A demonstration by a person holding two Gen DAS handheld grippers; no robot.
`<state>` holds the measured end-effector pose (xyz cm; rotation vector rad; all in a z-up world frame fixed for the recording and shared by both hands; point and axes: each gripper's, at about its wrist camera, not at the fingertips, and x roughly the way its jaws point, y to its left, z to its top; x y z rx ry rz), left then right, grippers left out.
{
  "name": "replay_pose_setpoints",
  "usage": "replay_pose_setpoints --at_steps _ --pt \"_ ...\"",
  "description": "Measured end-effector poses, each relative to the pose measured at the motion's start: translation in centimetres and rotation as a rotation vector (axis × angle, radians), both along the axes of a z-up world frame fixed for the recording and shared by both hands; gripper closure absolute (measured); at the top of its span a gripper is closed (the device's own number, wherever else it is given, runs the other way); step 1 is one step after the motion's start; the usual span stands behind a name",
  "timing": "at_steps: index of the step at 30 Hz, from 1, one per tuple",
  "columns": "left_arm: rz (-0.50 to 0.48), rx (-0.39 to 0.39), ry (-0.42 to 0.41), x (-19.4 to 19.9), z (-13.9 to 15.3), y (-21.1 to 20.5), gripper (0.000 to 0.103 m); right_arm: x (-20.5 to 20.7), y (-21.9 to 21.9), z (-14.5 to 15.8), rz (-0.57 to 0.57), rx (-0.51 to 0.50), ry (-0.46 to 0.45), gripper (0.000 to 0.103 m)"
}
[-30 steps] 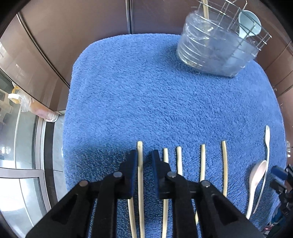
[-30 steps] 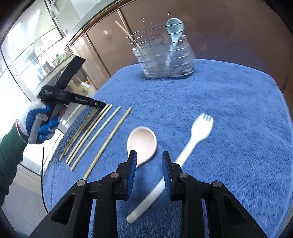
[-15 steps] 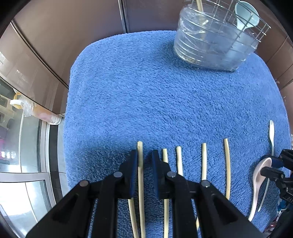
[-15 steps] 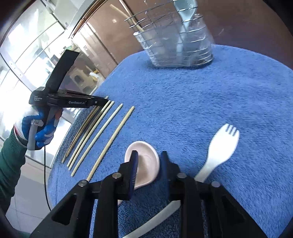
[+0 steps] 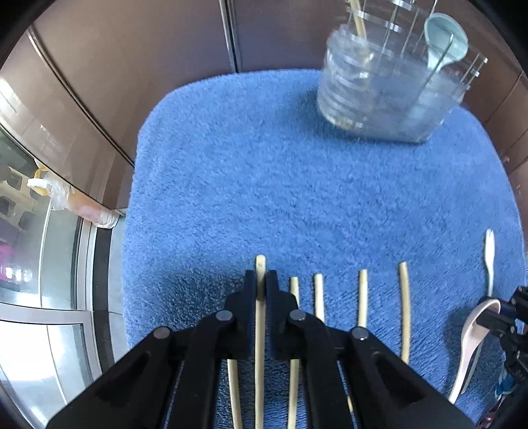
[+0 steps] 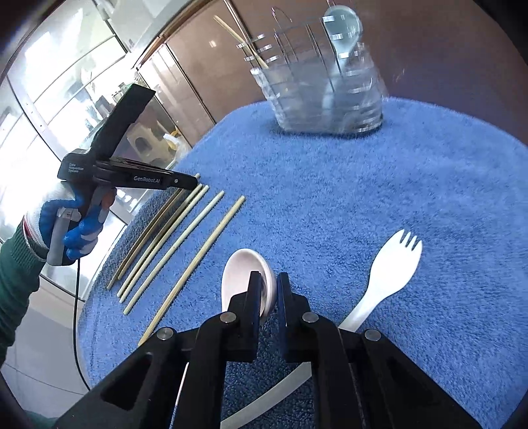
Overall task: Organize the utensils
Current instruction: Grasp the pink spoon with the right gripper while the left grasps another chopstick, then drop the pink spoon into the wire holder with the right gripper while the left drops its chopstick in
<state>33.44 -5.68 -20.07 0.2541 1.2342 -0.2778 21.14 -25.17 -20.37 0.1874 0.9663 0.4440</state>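
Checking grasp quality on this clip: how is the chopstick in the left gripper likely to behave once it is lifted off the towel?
The chopstick is long and thin, so probably light and fairly stiff. The left gripper pinches it near one tip, so the long free end may droop or pivot. It looks smooth and round, so it could slip between the pads, though the blue towel should stop rolling if it drops.

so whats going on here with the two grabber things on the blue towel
A person is sorting utensils with two handheld grippers. The left gripper is shut on a chopstick at the left of the row on the blue towel. The right gripper is closed on the rim of the pink spoon. The white fork lies beside it. The wire caddy already holds a blue spoon.
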Motion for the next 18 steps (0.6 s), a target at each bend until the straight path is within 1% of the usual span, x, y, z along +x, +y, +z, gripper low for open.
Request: replay_pose_setpoints --at_steps 8,14,15,18 --pt "0.032 -0.056 -0.104 -1.7 3.9 0.1 0.098 -1.9 0.3 2.1 -0.048 -0.031 -0.085 0.095" --pt "0.05 -0.085 -0.157 -3.5 6.8 0.1 0.098 -3.0 0.0 3.0 -0.081 -0.021 -0.124 0.095" --pt "0.051 -0.092 -0.162 -3.5 7.0 0.9 0.098 -3.3 -0.1 3.2 -0.085 -0.017 -0.129 0.095" --pt "0.053 -0.106 -0.178 -3.8 7.8 1.6 0.098 -3.8 -0.2 3.7 -0.095 -0.011 -0.141 0.095"
